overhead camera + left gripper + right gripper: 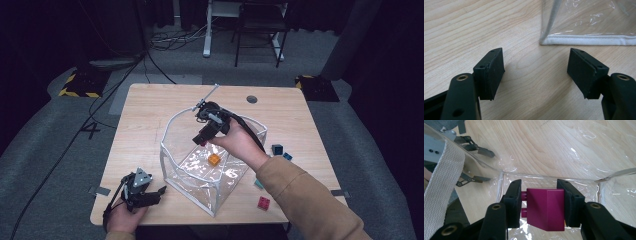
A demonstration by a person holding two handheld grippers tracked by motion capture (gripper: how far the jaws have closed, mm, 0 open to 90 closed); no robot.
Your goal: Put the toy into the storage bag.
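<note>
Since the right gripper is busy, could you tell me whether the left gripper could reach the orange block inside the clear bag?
Probably not directly: the left gripper sits outside the clear bag, whose wall stands between it and the orange block; it would have to come over the open top.

An orange block (pixel 214 159) is lying inside. Two dark blue blocks (pixel 277 148) are sitting near the wooden table's (pixel 150 115) right edge; a red block (pixel 263 203) is resting by the front edge, cables (pixel 170 40) trailing across the grey floor.

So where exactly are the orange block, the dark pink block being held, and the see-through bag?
orange block (pixel 214 159), high view, on its top face, inside the bag.
dark pink block (pixel 546 208), right gripper view, on its near face, between the gripper's pads.
see-through bag (pixel 216 210), high view, on its white-trimmed near corner.
</note>
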